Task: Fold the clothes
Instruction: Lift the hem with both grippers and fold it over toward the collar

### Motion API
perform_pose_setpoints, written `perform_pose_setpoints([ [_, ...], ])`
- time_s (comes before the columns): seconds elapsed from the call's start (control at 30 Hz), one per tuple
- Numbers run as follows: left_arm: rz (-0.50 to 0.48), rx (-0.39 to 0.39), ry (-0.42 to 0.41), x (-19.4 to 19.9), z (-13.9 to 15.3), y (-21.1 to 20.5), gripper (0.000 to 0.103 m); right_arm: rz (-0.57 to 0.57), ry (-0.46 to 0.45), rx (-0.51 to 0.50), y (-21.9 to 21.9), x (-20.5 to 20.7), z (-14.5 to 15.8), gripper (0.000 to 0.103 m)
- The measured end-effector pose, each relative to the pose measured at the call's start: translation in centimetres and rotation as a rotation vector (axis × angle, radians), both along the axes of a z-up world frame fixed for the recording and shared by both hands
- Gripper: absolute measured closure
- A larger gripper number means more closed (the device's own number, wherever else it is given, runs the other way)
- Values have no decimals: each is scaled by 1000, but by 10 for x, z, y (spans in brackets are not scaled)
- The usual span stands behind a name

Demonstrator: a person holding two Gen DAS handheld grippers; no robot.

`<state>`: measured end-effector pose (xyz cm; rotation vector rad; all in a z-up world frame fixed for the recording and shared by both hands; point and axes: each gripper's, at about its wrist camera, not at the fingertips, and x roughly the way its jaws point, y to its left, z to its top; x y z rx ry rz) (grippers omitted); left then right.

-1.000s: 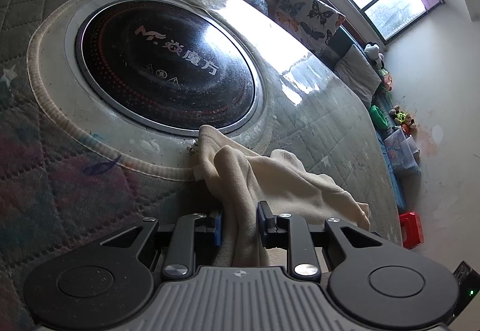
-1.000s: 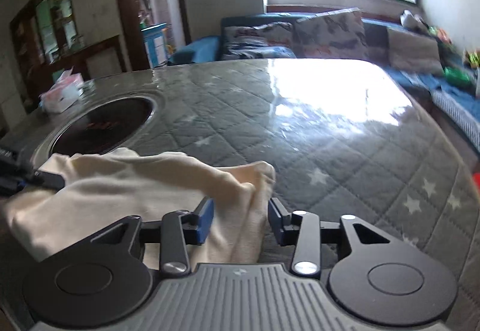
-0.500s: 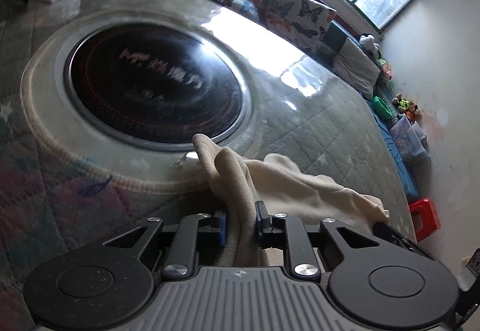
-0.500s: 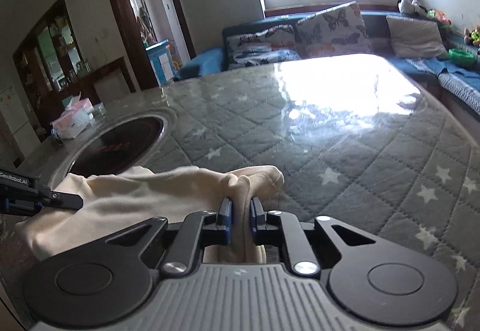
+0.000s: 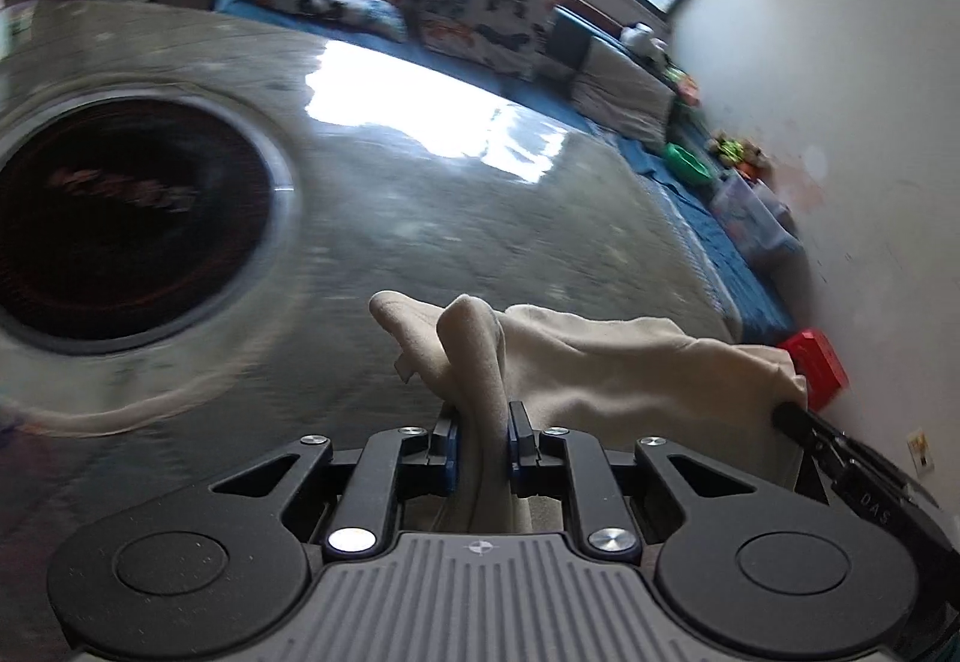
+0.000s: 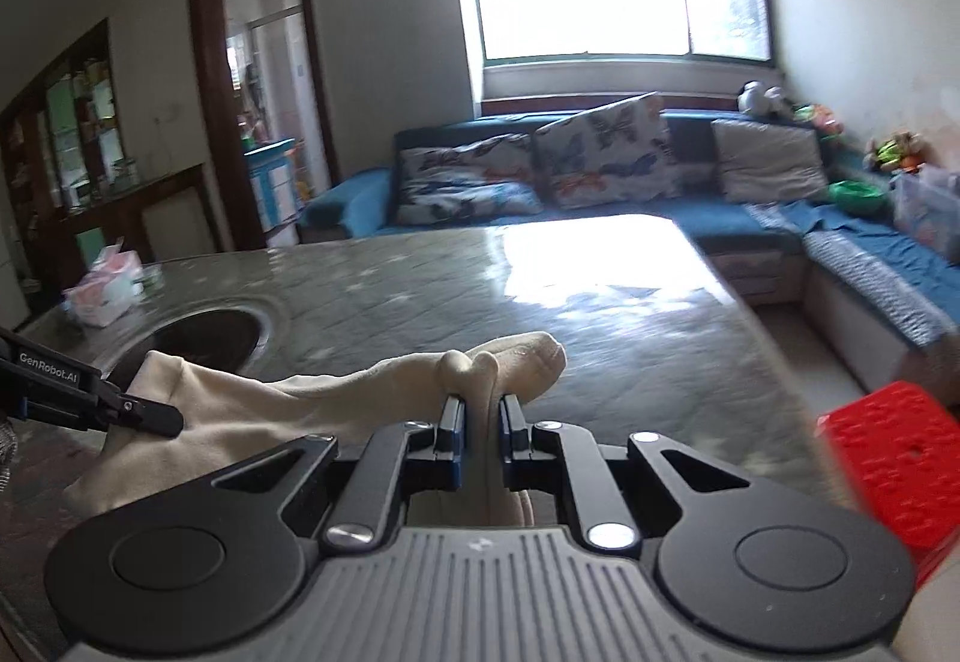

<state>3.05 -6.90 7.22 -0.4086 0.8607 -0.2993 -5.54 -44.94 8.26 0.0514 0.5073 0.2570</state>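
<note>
A cream garment (image 5: 600, 362) hangs stretched between my two grippers above the quilted table (image 5: 480, 218). My left gripper (image 5: 479, 440) is shut on one bunched corner of it. My right gripper (image 6: 479, 437) is shut on the other bunched corner (image 6: 510, 362). In the right wrist view the left gripper's finger (image 6: 138, 413) pinches the cloth at far left. In the left wrist view the right gripper's finger (image 5: 798, 416) pinches it at far right. The cloth's lower part is hidden behind the gripper bodies.
A round black induction hob (image 5: 120, 218) is set into the table on the left. A tissue pack (image 6: 105, 287) lies beyond it. A blue sofa with butterfly cushions (image 6: 540, 170) stands behind the table. A red stool (image 6: 894, 452) is on the floor at right.
Both grippers closed on the garment's corners, then lifted it off the table. The left view has swung right, away from the hob.
</note>
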Motion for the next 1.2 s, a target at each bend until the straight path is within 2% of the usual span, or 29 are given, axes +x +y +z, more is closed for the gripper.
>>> perform_pose_setpoints([
  [0.3, -124, 33, -5, 13, 1, -81, 87, -131, -23, -49, -58, -6, 8, 93],
  [0.5, -169, 61, 26, 19, -12, -115, 87, -201, 19, -65, -84, -1, -8, 93],
  [0.6, -176, 83, 44, 21, -21, -121, 85, -227, 54, -71, -93, 3, -20, 93],
  [0.67, -177, 104, 51, 22, -25, -122, 79, -241, 88, -79, -97, 8, -32, 92],
  [0.73, -173, 125, 48, 21, -27, -122, 77, -259, 109, -88, -101, 10, -39, 91],
  [0.87, -155, 151, 41, 20, -28, -117, 63, -286, 124, -95, -106, 13, -43, 89],
  [1.0, -130, 153, 31, 24, -25, -114, 62, -259, 105, -59, -103, 16, -38, 89],
  [1.2, -131, 167, 33, 32, -26, -120, 61, -196, 127, -37, -84, 34, -45, 88],
])
